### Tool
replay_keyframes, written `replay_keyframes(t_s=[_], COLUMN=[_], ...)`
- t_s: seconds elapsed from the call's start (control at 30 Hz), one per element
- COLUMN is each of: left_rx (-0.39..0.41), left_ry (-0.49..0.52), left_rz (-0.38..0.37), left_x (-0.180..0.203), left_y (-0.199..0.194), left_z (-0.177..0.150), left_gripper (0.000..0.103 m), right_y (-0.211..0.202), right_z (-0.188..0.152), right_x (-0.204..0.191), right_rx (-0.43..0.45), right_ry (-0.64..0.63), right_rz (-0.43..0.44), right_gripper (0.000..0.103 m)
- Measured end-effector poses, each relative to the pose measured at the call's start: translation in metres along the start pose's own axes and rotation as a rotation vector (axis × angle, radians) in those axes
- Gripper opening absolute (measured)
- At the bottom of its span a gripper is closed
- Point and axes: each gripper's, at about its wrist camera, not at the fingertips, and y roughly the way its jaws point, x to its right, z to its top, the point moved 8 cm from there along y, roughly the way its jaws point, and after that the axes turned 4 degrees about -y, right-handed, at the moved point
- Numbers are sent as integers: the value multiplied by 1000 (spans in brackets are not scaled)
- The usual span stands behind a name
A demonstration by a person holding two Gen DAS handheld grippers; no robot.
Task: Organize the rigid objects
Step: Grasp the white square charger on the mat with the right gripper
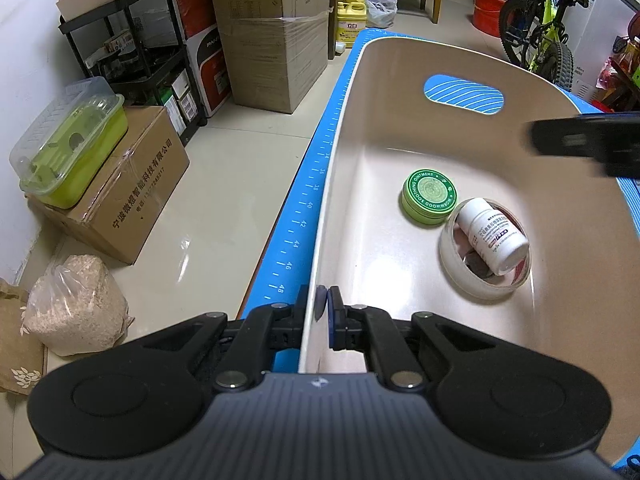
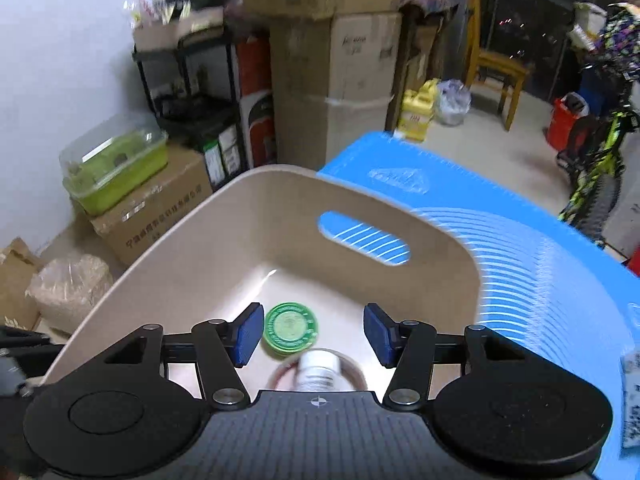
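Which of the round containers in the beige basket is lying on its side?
The white bottle: it lies tipped over inside the tape roll, while the green ointment tin sits flat, lid up, beside the roll.

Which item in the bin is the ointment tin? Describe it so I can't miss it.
Look inside the beige bin on the blue mat. The ointment tin lies flat on its floor, touching a tape roll that holds a white bottle. It is the only green, round, lidded thing there.
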Motion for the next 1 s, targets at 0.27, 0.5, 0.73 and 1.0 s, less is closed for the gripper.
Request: replay_keyframes(t_s=[0.27,0.5,0.73,1.0], left_rx=[0,1,1,1], left_ry=[1,3,5,4], left_rz=[1,5,4,5], left_x=[0,0,0,0], left_y=[0,-1,-1,0], left_z=[0,-1,-1,-1], left_gripper=[9,10,10,10], right_y=[-65,-65,-35,-16], right_z=[-38,-114,-168,-193], right_x=[63,124,153,161], right_rx=[52,-79,-177,-186], right_ry=[87,181,274,361], right_rz=[-125,-257,-319,-336], right_gripper=[66,67,67,67])
